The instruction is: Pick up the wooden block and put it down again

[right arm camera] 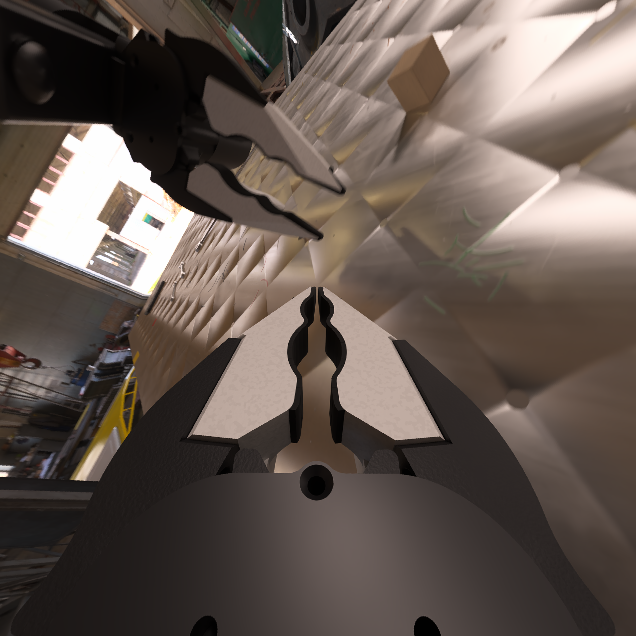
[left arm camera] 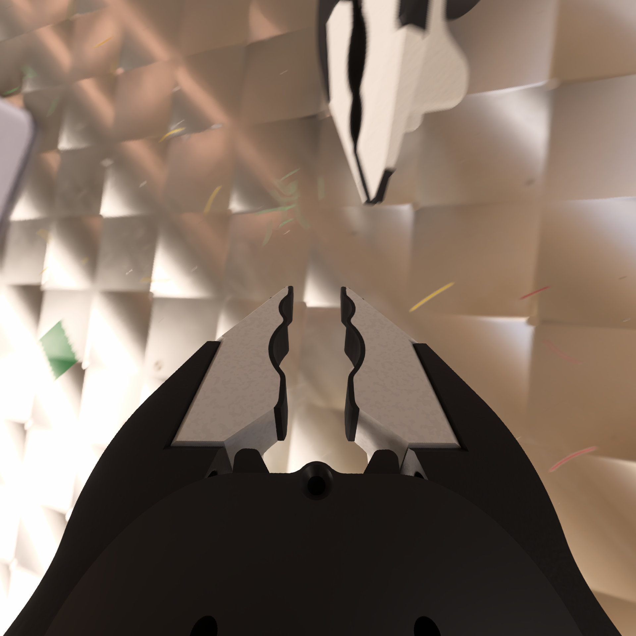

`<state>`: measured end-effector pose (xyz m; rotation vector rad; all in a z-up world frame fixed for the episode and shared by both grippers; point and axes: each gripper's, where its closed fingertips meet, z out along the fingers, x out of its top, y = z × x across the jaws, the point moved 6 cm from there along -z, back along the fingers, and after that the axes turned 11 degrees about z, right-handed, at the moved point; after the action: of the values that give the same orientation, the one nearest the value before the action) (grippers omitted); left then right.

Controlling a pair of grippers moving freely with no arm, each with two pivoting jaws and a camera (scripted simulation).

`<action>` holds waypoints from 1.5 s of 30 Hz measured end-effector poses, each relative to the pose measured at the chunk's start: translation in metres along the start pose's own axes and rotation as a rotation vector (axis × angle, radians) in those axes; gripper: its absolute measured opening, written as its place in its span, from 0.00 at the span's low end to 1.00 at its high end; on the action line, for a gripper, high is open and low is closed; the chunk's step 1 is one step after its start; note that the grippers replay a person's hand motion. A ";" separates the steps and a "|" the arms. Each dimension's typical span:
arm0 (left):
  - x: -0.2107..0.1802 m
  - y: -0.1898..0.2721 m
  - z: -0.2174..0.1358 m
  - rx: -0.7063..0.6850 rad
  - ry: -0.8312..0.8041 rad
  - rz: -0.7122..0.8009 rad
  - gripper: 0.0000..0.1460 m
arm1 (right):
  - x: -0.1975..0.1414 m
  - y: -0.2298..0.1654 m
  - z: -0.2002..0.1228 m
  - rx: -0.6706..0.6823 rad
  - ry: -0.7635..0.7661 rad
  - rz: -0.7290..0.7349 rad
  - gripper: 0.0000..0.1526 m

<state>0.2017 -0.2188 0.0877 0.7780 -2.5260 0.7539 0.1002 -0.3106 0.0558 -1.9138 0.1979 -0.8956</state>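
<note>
The wooden block (right arm camera: 418,81) is a plain tan cuboid resting on the shiny faceted surface, at the upper right of the right wrist view; it does not show in the left wrist view. My left gripper (left arm camera: 316,289) is open and empty, its fingers pointing at the surface. It also shows in the right wrist view (right arm camera: 332,213), open, left of the block and apart from it. My right gripper (right arm camera: 316,288) is shut with nothing between its fingertips. It also shows at the top of the left wrist view (left arm camera: 373,198), pointing down at the surface.
The metallic faceted surface (left arm camera: 481,261) fills both views, with small coloured flecks and a green patch (left arm camera: 58,351). A pale rounded object (left arm camera: 13,155) sits at the left edge. A workshop with a bright window (right arm camera: 103,206) and yellow structure (right arm camera: 113,423) lies beyond the surface's edge.
</note>
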 end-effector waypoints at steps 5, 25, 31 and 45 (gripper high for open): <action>-0.071 -0.057 -0.025 0.102 -0.118 -0.186 0.34 | 0.051 -0.013 0.012 -0.016 0.025 -0.102 0.01; -0.127 -0.080 -0.013 0.095 -0.069 -0.495 0.34 | 0.143 0.043 0.117 -0.221 -0.077 0.209 0.00; -0.123 -0.081 -0.012 0.093 -0.081 -0.437 0.30 | 0.143 0.050 0.128 -0.278 -0.082 0.249 0.00; -0.120 -0.084 -0.009 0.063 -0.068 -0.402 0.21 | 0.137 0.041 0.123 -0.328 -0.170 0.123 0.10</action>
<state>0.3464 -0.2252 0.0660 1.3008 -2.2997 0.6773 0.2887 -0.3108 0.0592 -2.2420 0.3740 -0.6432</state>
